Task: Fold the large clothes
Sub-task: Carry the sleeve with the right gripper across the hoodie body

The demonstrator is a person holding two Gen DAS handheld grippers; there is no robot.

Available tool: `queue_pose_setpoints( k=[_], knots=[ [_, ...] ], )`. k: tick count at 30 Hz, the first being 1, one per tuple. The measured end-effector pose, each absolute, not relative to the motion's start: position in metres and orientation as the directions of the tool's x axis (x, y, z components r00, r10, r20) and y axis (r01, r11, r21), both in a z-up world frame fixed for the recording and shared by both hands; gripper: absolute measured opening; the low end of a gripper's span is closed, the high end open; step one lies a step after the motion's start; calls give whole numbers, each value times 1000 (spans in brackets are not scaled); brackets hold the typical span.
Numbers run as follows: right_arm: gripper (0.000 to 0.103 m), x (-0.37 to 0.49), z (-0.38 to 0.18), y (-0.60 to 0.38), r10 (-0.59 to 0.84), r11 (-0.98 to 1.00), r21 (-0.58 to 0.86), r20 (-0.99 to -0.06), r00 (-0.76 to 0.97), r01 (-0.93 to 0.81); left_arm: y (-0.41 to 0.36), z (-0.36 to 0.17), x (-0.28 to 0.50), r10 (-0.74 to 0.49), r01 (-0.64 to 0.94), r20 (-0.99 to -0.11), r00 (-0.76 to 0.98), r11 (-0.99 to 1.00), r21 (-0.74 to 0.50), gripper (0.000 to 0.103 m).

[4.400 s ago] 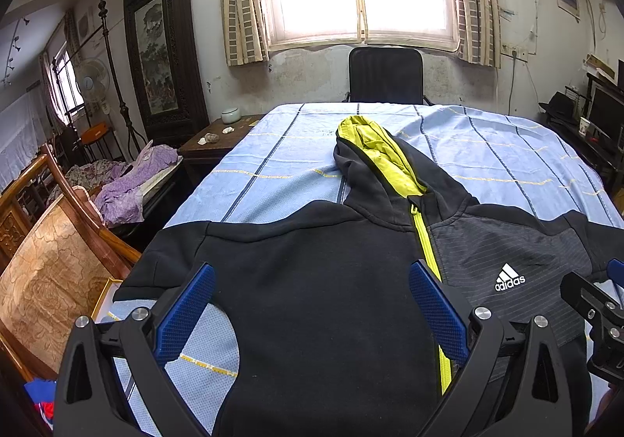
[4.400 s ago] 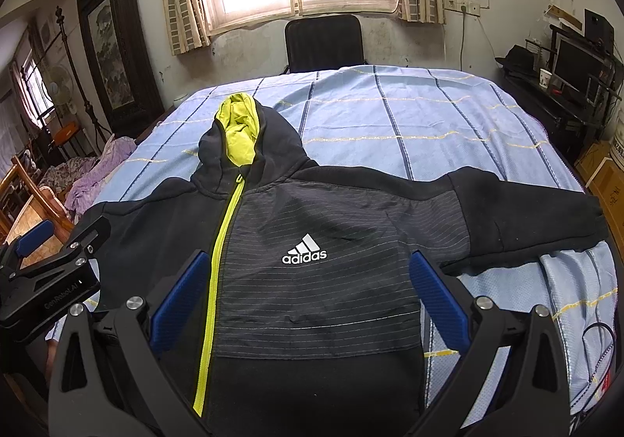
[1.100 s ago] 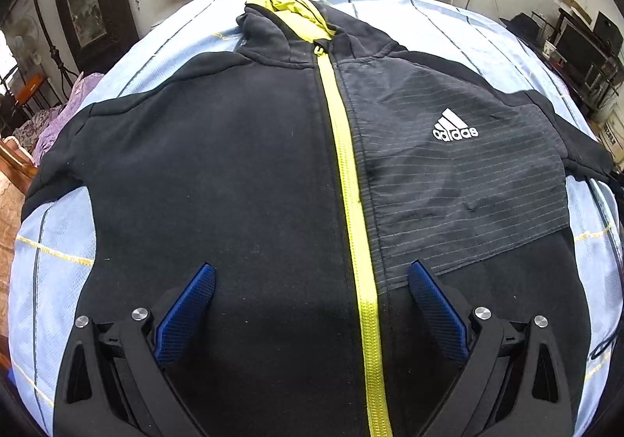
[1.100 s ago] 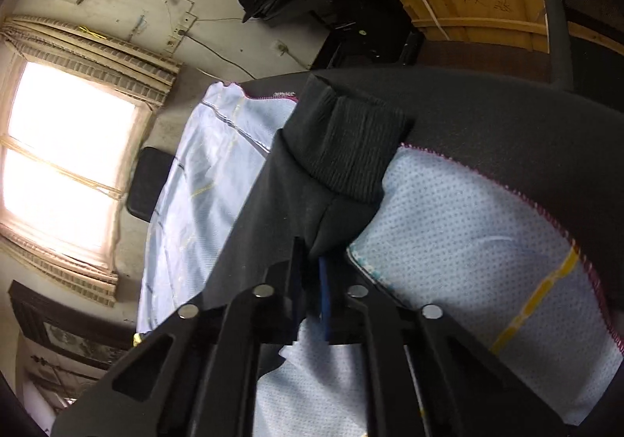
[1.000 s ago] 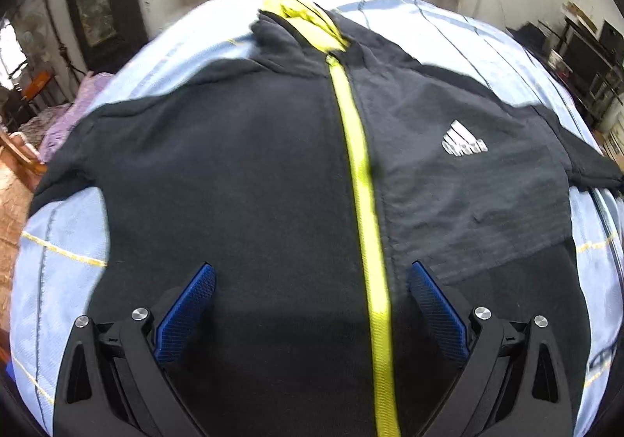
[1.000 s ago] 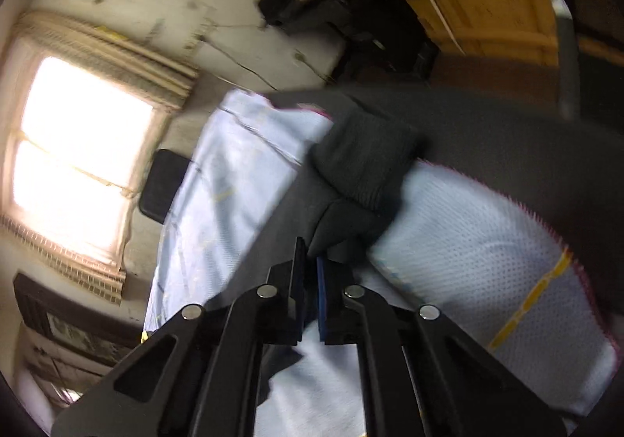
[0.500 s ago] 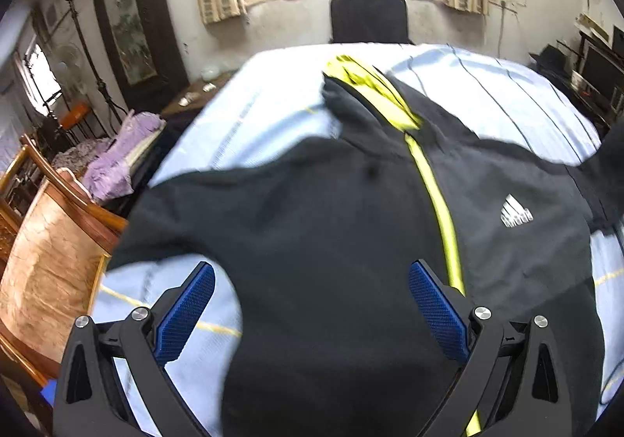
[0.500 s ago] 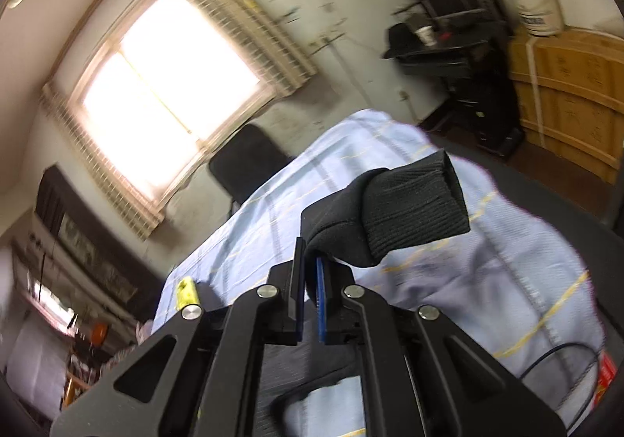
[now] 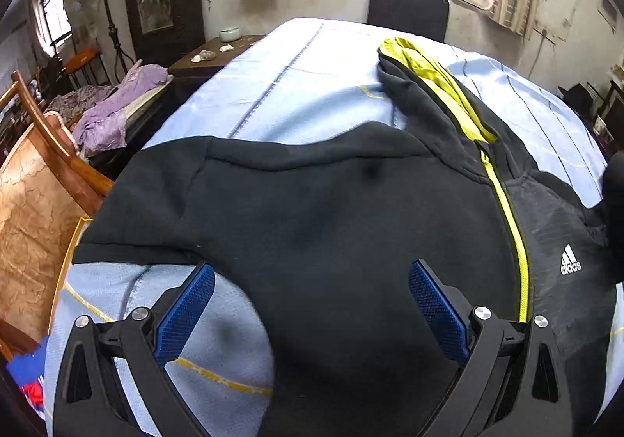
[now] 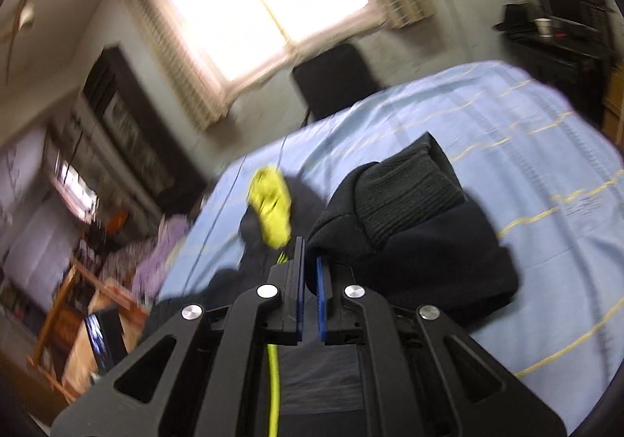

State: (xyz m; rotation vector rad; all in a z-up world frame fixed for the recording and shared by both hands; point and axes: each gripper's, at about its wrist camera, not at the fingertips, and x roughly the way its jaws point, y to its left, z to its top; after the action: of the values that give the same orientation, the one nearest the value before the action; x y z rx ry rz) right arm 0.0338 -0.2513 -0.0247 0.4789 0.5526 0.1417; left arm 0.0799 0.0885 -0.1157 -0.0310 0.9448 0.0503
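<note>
A black hooded jacket [image 9: 331,210] with a yellow zip and a white adidas logo lies face up on a light blue bedsheet [image 9: 296,86]. My left gripper [image 9: 308,304] is open and empty, low over the jacket's left side near its left sleeve [image 9: 156,210]. My right gripper [image 10: 309,281] is shut on the jacket's right sleeve [image 10: 413,218] and holds its ribbed cuff up over the jacket's front. The yellow hood lining [image 10: 271,205] shows beyond it.
A black chair [image 9: 407,9] stands at the far end under the window. A wooden chair [image 9: 43,183] and purple cloth [image 9: 117,113] are off the bed's left side. A dark desk with clutter [image 10: 565,35] stands to the right.
My right gripper, shut on the sleeve, has lifted it from the bed's right edge and carried it left over the jacket. My left gripper has swung left toward the left sleeve, still open.
</note>
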Motion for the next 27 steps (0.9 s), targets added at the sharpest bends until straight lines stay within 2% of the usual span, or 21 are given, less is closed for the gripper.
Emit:
queue_pose_setpoints(
  k=[3, 8, 10, 12, 17, 20, 23, 27],
  knots=[
    [5, 50, -51, -207, 292, 903, 429, -548, 783, -37, 92, -112, 78, 59, -76, -802, 595, 997, 17, 99],
    [9, 69, -94, -147, 290, 947, 308, -703, 650, -90, 91, -111, 79, 38, -61, -807, 589, 998, 3, 100],
    [28, 72, -107, -138, 300, 949, 295, -748, 592, -108, 88, -114, 80, 40, -49, -809, 587, 999, 13, 100],
    [34, 63, -110, -140, 329, 939, 322, -744, 581, -119, 85, -115, 80, 45, -42, -809, 586, 999, 25, 100],
    [43, 24, -79, -174, 348, 930, 336, -664, 662, -152, 80, -114, 77, 19, -9, -807, 590, 1000, 17, 100],
    [45, 0, -61, -208, 322, 928, 355, -603, 730, -116, 78, -116, 75, -97, 50, -821, 563, 995, -83, 100],
    [45, -16, -47, -244, 293, 921, 384, -565, 772, -69, 76, -123, 77, -317, 107, -834, 452, 947, -302, 100],
    [46, -25, -38, -283, 281, 898, 439, -518, 808, -31, 60, -125, 75, -450, 151, -815, 366, 893, -425, 100]
  ],
)
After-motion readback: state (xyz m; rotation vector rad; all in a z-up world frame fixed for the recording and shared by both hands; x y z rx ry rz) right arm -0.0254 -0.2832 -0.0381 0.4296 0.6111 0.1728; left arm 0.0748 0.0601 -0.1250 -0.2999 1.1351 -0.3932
